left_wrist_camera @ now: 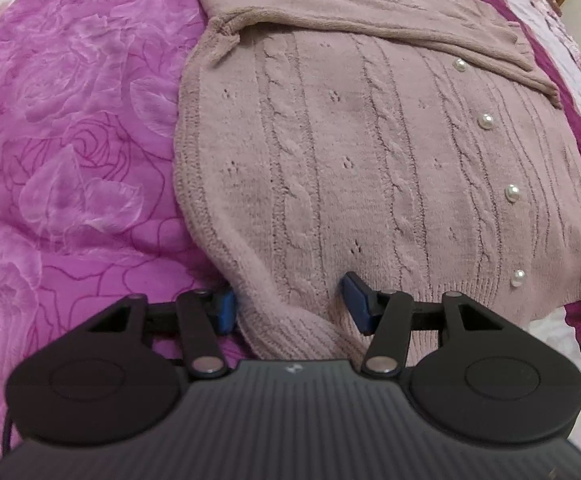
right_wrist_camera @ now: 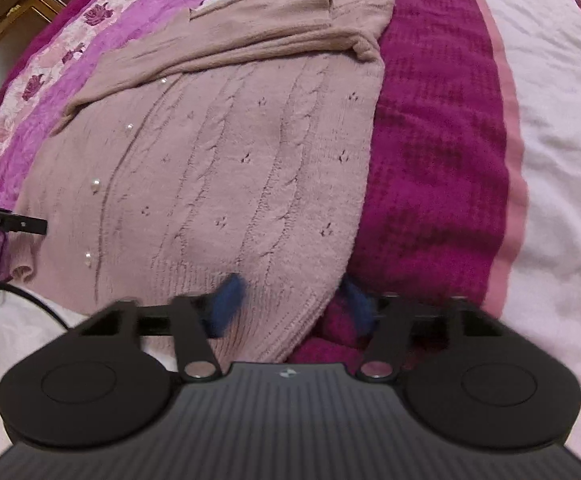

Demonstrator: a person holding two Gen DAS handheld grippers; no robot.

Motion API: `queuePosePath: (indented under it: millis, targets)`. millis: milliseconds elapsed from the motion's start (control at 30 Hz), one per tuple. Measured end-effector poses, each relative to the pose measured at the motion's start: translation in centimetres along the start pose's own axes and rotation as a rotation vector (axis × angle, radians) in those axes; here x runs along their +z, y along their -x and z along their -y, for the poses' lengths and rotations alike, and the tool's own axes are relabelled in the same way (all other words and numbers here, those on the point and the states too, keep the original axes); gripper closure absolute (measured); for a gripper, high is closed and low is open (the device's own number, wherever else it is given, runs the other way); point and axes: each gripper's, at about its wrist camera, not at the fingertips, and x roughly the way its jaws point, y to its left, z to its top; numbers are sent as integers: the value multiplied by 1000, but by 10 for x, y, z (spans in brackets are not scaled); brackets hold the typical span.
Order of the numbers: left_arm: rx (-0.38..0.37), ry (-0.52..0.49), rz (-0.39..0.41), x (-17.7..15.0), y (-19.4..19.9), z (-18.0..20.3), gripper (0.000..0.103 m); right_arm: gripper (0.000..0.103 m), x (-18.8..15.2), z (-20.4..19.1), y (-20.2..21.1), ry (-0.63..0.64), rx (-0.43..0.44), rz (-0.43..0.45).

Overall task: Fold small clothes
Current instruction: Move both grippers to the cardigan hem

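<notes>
— Pink knit cardigan (left_wrist_camera: 370, 168) lies flat on the bedspread (left_wrist_camera: 70, 140), sleeves folded across the chest. Why is each gripper at a hem corner?

— Probably to lift the hem and fold it up toward the collar. The left gripper (left_wrist_camera: 290, 308) straddles its corner, jaws partly apart, pads beside the knit.

— And the right gripper (right_wrist_camera: 290, 304)?

— Blurred; jaws half apart around the other corner. Whether either is clamped, I cannot tell.

Cardigan (left_wrist_camera: 370, 168) flat on bedspread (left_wrist_camera: 70, 140)
</notes>
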Motion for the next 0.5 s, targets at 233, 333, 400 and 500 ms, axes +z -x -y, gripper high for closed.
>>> queuePosePath:
  millis: [233,333,400,500]
  targets:
    - [-19,-10,51,-8,9,-5,64,56,0,19,7,-68,106,1]
    - [-41,21,56,-8,9,-11,65,55,2,20,-7,-62,125,-13]
    - [-49,21,53,-6,9,-12,65,46,2,14,-17,-16,107,-15]
    - [-52,-1,64,-6,12,-10,82,57,4,1,-16,57,89,-12]
